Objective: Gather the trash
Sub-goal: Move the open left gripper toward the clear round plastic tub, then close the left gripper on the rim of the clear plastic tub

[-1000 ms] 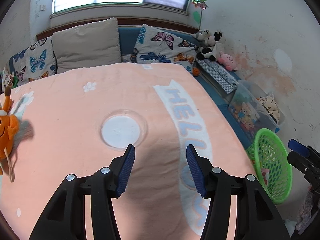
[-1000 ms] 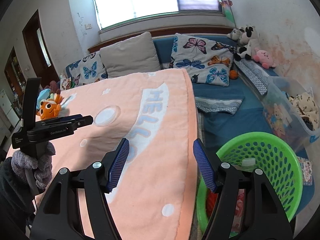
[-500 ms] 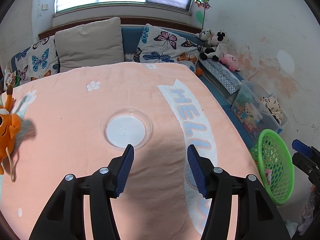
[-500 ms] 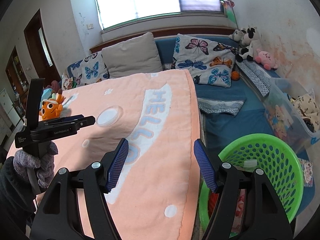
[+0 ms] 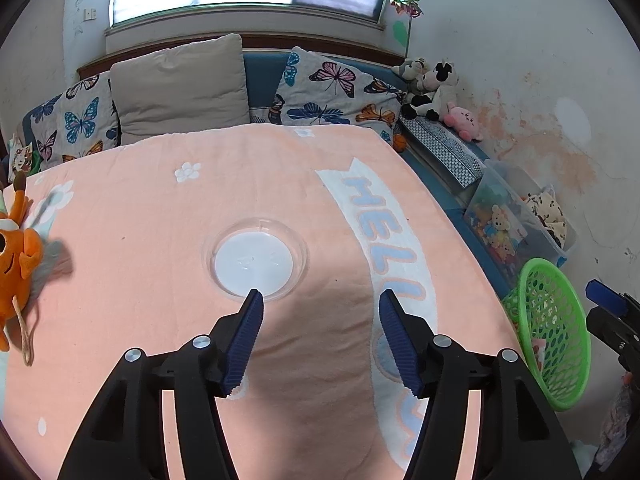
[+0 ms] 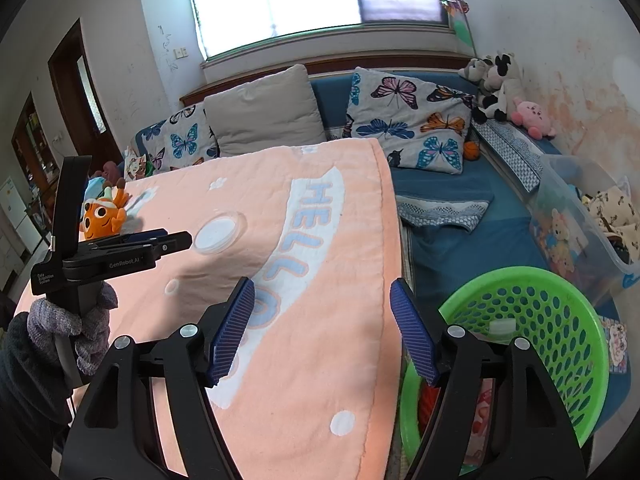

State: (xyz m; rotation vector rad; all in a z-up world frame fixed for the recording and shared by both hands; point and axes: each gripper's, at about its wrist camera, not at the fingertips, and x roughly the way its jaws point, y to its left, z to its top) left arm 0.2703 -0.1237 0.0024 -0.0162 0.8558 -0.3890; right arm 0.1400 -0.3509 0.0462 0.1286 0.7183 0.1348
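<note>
The left gripper (image 5: pixel 319 298) hovers over the peach blanket (image 5: pixel 160 220), its fingers (image 5: pixel 248 328) opening with nothing between them. The clear plastic lid (image 5: pixel 254 262) lies flat on the blanket just ahead of the left fingertip. The right gripper (image 6: pixel 322 288) is also opening and empty, above the blanket's edge; the green basket (image 6: pixel 560 308) sits just right of its right finger, trash inside
</note>
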